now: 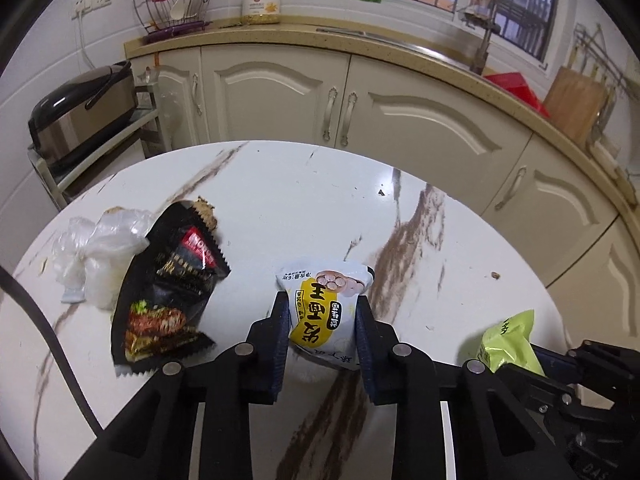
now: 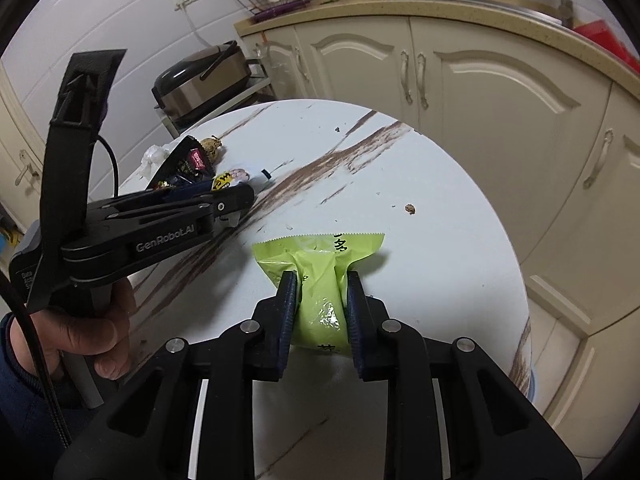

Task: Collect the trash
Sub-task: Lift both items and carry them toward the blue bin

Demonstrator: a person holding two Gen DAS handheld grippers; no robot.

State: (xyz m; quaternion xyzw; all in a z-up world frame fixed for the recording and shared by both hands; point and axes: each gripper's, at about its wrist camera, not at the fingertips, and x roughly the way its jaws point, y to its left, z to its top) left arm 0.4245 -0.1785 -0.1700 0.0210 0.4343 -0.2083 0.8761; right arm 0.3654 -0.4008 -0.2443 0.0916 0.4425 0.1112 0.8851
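Marbled table (image 1: 304, 200): left tool (image 1: 323, 312) pinches yellow-white wrapper (image 1: 324, 312), right tool (image 2: 322, 300) pinches crinkled green wrapper (image 2: 320, 276).

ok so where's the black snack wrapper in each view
Left wrist: the black snack wrapper lies lower left on the table, beside the crumpled clear plastic.
Right wrist: it sits small at middle left, on the table's far side behind the left gripper.
Shared landmark: the rice cooker.
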